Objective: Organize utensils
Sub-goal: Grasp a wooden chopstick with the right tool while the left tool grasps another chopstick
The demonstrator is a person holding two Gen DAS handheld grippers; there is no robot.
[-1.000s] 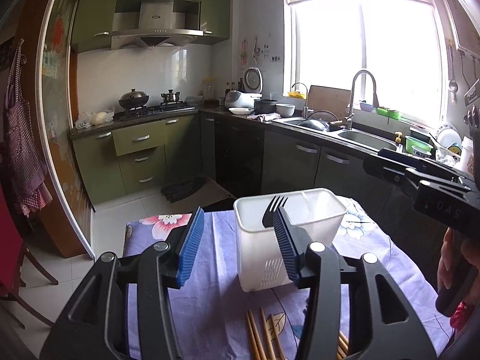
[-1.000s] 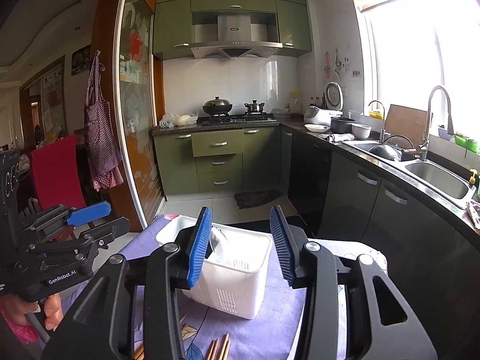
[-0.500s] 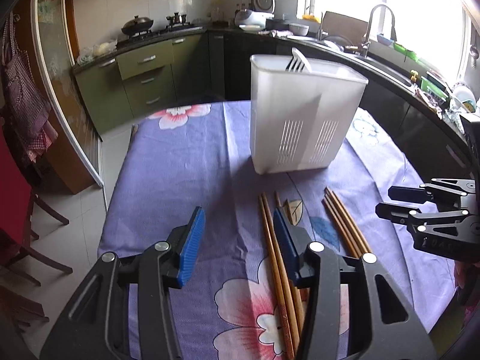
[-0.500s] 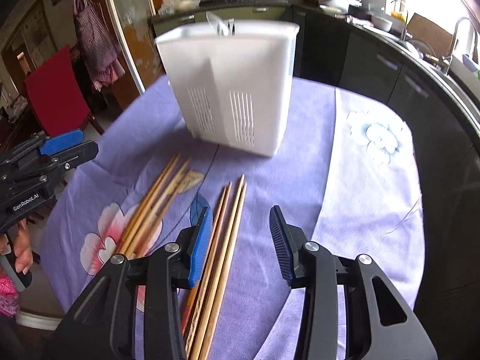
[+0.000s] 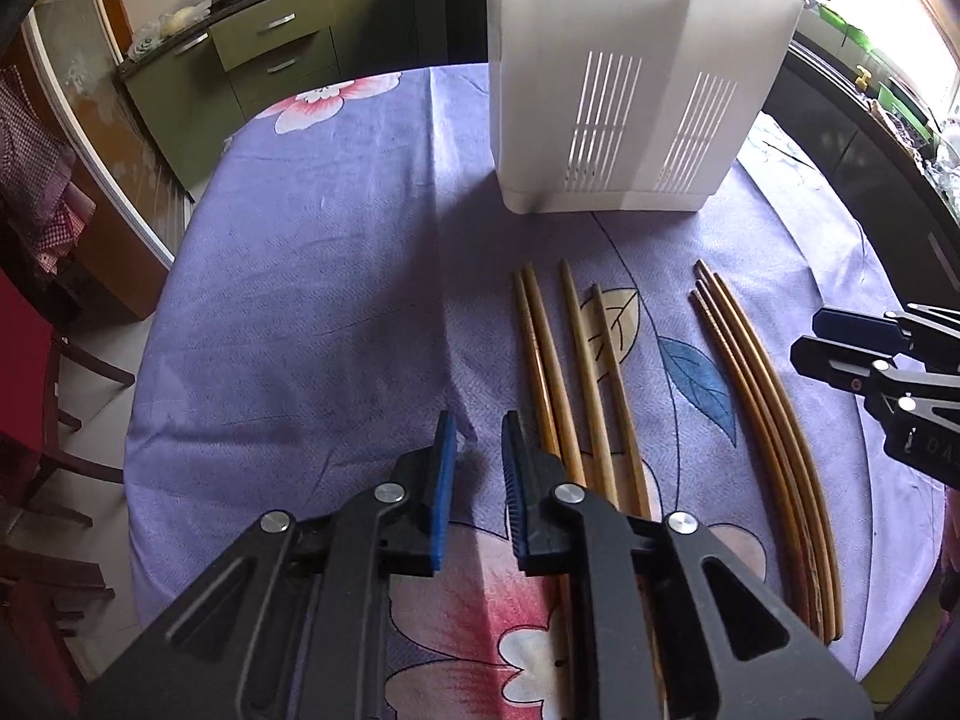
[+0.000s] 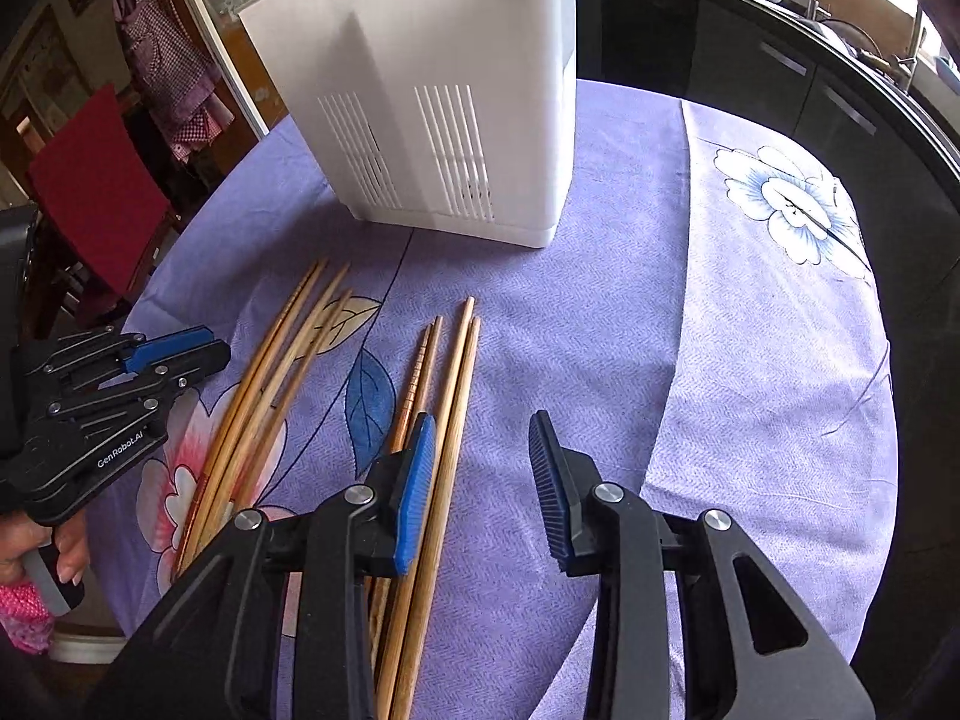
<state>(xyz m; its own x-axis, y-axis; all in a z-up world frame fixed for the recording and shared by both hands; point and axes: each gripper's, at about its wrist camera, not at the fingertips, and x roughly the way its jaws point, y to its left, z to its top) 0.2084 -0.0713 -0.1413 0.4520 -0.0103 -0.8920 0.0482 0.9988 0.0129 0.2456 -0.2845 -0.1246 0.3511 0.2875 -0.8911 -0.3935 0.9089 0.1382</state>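
The left gripper is closing its jaws on nothing beside the chopsticks lying on the table; the right gripper is hovering, jaws apart, before the white utensil holder.

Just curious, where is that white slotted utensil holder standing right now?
In both views the white holder stands upright at the far end of the purple tablecloth, just beyond the tips of the wooden chopsticks.

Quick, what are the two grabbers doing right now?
Left gripper: closing, nothing between the jaws.
Right gripper: open, holding nothing, beside the chopsticks.
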